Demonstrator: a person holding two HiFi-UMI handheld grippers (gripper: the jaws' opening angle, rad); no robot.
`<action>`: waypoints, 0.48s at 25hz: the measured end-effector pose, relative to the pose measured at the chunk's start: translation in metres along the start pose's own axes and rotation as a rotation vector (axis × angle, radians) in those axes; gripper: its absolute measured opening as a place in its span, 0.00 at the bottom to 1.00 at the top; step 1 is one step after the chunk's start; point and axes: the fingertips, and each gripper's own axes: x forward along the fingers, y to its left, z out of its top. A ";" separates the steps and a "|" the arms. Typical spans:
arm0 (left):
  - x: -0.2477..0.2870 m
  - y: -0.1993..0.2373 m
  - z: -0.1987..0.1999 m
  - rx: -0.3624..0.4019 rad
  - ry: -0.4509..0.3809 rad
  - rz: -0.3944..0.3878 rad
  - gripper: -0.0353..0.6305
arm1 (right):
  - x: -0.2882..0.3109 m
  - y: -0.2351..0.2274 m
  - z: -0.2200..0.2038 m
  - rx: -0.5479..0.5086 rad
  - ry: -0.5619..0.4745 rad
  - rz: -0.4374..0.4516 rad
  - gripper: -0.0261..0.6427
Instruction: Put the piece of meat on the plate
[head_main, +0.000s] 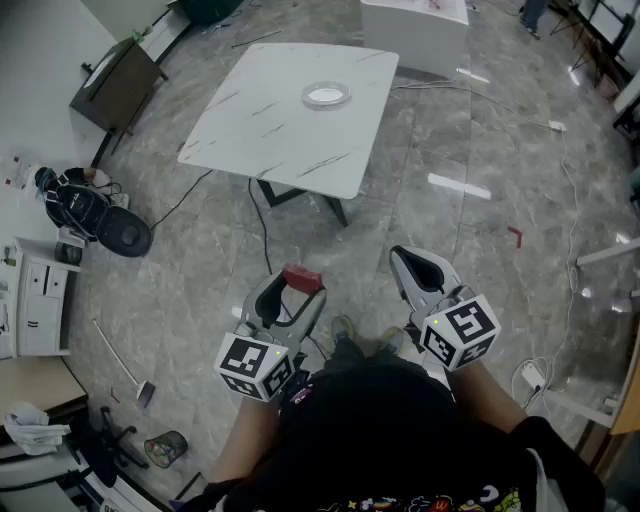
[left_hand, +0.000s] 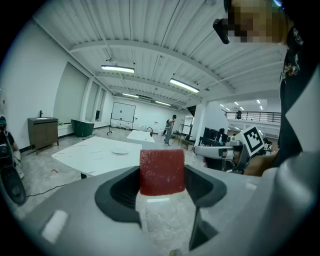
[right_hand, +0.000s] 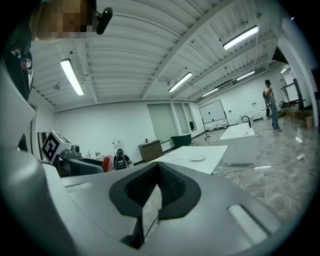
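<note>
A red slab of meat (head_main: 302, 278) is clamped in my left gripper (head_main: 296, 287), held over the floor near my body; in the left gripper view the red piece of meat (left_hand: 161, 171) fills the space between the jaws. A white plate (head_main: 326, 96) lies on the white marble table (head_main: 260, 140) well ahead of both grippers; it shows small as the plate (left_hand: 120, 151) and the plate (right_hand: 197, 158). My right gripper (head_main: 412, 262) is held beside the left one, shut with nothing in it; its jaws meet at the right gripper (right_hand: 159, 176).
A white block bench (head_main: 415, 30) stands beyond the table. Cables (head_main: 262, 215) run over the grey stone floor. At left are a dark cabinet (head_main: 115, 85), a backpack (head_main: 78, 208) and a white drawer unit (head_main: 38, 298). A person (left_hand: 170, 129) stands far off.
</note>
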 end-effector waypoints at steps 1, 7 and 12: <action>0.001 -0.003 -0.003 0.003 0.000 -0.008 0.63 | -0.001 -0.001 -0.001 -0.003 -0.001 0.001 0.07; 0.005 -0.022 -0.009 0.017 -0.003 -0.041 0.63 | -0.012 -0.001 -0.011 -0.014 0.015 0.006 0.07; 0.010 -0.045 -0.010 0.030 0.004 -0.048 0.64 | -0.031 -0.006 -0.016 -0.011 0.025 0.024 0.07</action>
